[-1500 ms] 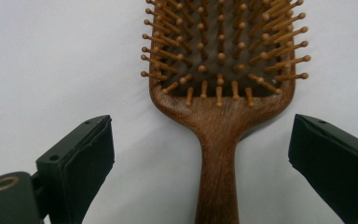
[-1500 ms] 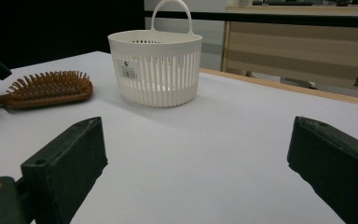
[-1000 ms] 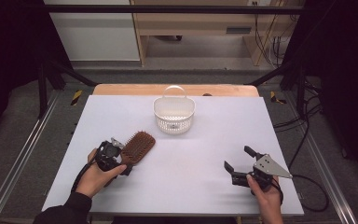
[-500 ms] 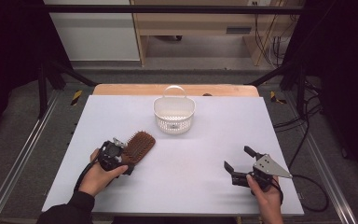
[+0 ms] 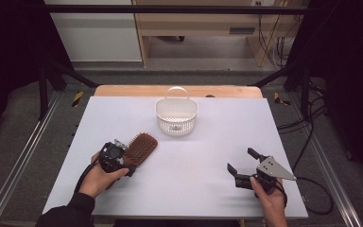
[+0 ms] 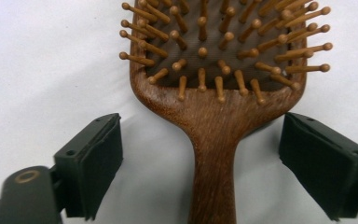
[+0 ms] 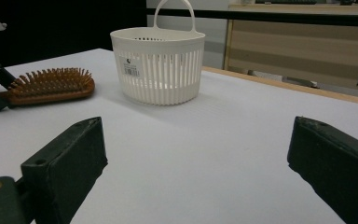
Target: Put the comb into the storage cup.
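- The left tool is seen at the left of the white tabletop, held low in the person's left hand, forearm entering from the bottom edge.
- Its jaws are found apart and have just been closing; the handle lies between them, and neither pad touches the wood yet.
- The brown wooden paddle hairbrush with peg bristles is noted lying flat, bristles up. Its long axis runs straight ahead of the left tool, handle nearest, head pointing away toward the basket.
- The coming grip is judged to depend on this alignment: the handle is centred, so closing alone should suffice.
- The white slotted plastic basket with a loop handle stands at the far middle, well apart from the hairbrush.
- The right tool is held at the near right, jaws apart and empty, well apart from the hairbrush; the left hand is clearly nearer.
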The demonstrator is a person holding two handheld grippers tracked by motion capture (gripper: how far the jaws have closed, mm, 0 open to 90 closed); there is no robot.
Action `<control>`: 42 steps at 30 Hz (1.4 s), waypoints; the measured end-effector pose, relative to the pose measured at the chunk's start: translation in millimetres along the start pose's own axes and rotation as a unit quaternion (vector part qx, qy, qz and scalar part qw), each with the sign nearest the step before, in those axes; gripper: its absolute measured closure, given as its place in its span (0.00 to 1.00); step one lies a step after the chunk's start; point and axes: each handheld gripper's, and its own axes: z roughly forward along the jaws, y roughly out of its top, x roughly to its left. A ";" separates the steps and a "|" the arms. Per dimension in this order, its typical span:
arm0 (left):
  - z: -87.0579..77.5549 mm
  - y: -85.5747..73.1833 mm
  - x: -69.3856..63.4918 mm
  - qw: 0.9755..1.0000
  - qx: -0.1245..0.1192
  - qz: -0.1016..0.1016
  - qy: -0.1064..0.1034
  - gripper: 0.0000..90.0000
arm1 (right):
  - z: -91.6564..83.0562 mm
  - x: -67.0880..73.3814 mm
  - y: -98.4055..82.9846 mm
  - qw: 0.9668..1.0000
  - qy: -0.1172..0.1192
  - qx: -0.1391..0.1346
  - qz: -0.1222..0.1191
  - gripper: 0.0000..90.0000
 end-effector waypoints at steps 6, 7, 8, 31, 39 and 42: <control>-1.6 1.4 0.1 1.000 0.005 0.005 -0.010 0.24 | 0.3 0.1 -0.1 1.000 0.000 0.001 0.000 0.05; -1.6 1.4 0.1 1.000 0.005 0.005 -0.010 0.26 | 0.3 0.1 -0.1 1.000 0.000 0.001 0.000 0.05; -2.2 1.6 -0.1 1.000 0.006 0.005 -0.012 0.26 | 0.4 0.1 -0.2 1.000 0.000 0.001 -0.001 0.05; -9.0 5.7 -3.9 0.998 0.039 0.037 -0.022 0.76 | 1.7 0.7 -0.5 1.000 0.003 0.005 -0.002 0.05; -9.2 3.1 -4.4 0.998 0.029 0.043 -0.026 0.80 | 2.8 2.5 -0.5 1.000 0.006 0.008 -0.007 0.05; -9.8 1.0 -5.6 0.998 0.021 0.049 -0.023 0.80 | 2.6 2.5 -0.4 1.000 0.007 0.008 -0.005 0.05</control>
